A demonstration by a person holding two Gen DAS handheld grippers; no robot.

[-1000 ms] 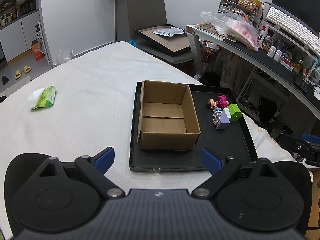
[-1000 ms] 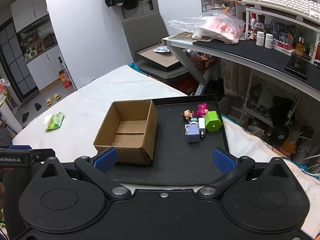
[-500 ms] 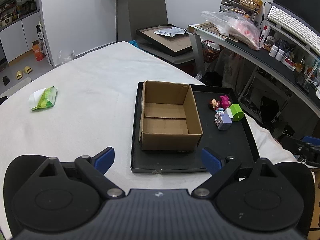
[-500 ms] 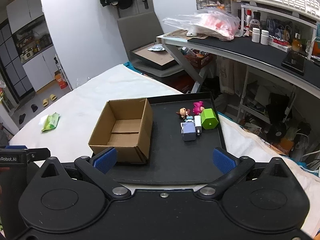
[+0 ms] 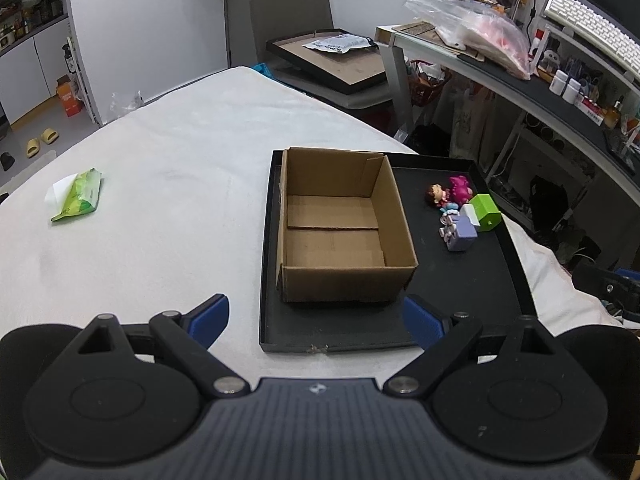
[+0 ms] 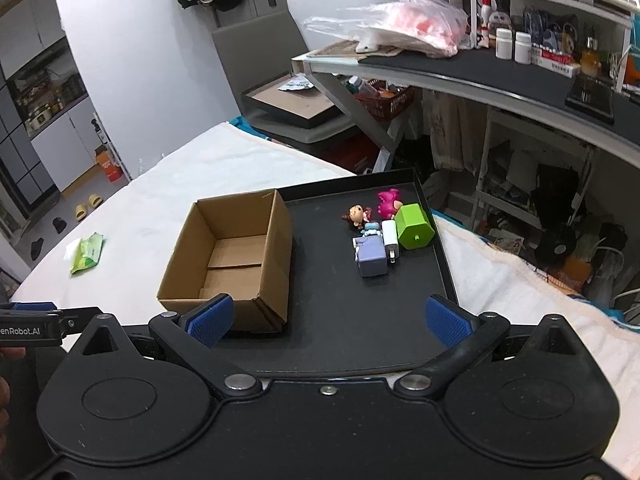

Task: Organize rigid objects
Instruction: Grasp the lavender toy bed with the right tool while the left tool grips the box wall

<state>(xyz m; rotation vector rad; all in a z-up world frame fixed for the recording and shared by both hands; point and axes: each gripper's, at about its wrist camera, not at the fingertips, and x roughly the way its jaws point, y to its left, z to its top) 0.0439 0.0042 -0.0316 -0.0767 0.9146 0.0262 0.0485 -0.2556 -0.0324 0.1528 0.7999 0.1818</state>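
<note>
Left gripper (image 5: 316, 316): jaws spread wide, holding nothing, hovering at the near edge of the black tray (image 5: 516, 268).
Right gripper (image 6: 328, 318): jaws also wide apart and empty, over the tray's near rim.
Cardboard box (image 5: 344, 224): open and empty, standing on the tray's left half, straight ahead of the left jaws; in the right wrist view its near corner sits just beyond the left finger (image 6: 210, 320).
Toys: clustered on the tray's right half, ahead and right of the left jaws, ahead between the right jaws, well apart from both.
Cluster members: lilac block (image 6: 372, 258) nearest, white charger (image 6: 390, 236) touching it, green block (image 6: 414, 226) to the right, small doll (image 6: 356, 214) and pink figure (image 6: 388, 202) behind.
Path: bare tray floor between the right jaws and the toys.
Surface: white-covered desk (image 5: 168, 184) under the tray.
Aside: green packet (image 5: 78, 196) far left of the box.
</note>
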